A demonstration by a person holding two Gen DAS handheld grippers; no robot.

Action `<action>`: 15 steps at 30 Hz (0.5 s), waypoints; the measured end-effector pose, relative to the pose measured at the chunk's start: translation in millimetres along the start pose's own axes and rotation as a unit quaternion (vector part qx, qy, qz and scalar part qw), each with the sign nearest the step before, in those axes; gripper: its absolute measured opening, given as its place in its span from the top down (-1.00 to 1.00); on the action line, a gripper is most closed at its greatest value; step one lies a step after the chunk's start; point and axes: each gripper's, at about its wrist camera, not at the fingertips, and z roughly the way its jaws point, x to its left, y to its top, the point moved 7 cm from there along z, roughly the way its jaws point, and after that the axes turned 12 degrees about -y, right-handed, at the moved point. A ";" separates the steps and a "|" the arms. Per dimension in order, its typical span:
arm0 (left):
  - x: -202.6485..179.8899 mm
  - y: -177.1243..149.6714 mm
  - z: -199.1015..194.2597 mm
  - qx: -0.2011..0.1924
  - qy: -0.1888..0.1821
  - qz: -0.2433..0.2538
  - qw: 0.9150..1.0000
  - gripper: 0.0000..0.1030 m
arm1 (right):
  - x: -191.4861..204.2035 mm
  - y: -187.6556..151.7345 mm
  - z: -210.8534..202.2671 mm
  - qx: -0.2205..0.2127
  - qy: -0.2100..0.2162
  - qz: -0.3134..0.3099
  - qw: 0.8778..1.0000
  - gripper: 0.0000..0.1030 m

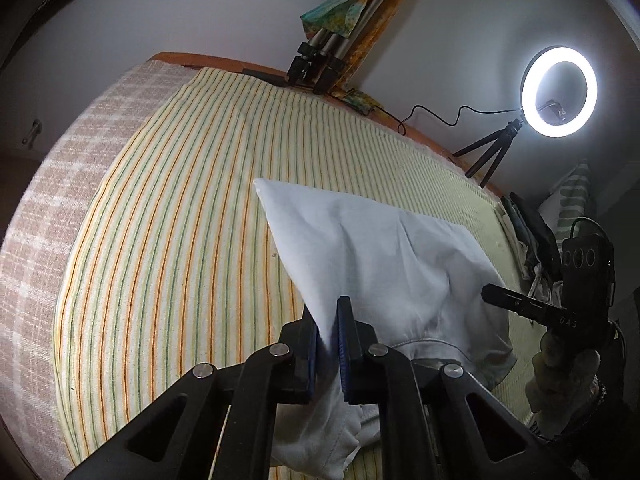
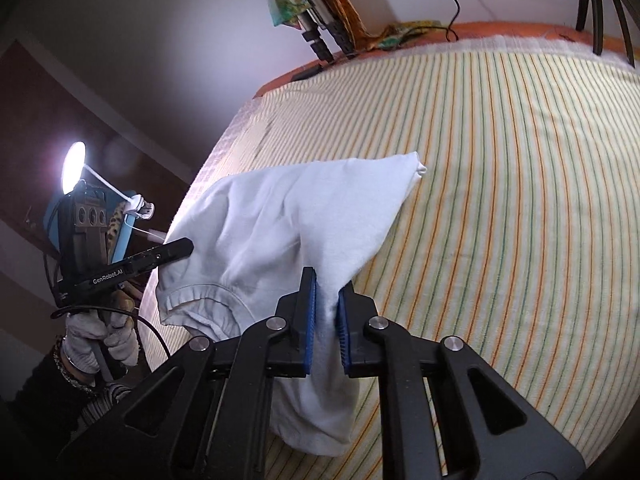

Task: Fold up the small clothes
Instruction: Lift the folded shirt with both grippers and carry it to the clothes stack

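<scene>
A small white garment [image 1: 372, 248] with an elastic hem lies partly lifted over the striped yellow cloth [image 1: 180, 208] on the bed. My left gripper [image 1: 329, 320] is shut on one edge of the garment. My right gripper [image 2: 327, 294] is shut on another edge of the same garment [image 2: 288, 216], which hangs between and below both grippers. The right gripper also shows at the right of the left wrist view [image 1: 516, 300]; the left gripper shows at the left of the right wrist view [image 2: 160, 254].
A lit ring light on a small tripod [image 1: 558, 92] stands at the bed's far edge with a cable. Folded tripod legs and a colourful cloth [image 1: 340, 20] lean on the wall. A checked blanket [image 1: 52, 200] covers the left side. A lamp [image 2: 74, 166] glows at left.
</scene>
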 end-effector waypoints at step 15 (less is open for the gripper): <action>-65.4 -2.1 0.1 -0.011 -0.008 0.065 0.998 0.90 | 6.0 6.1 -49.7 -0.051 -0.039 -0.056 0.996 0.80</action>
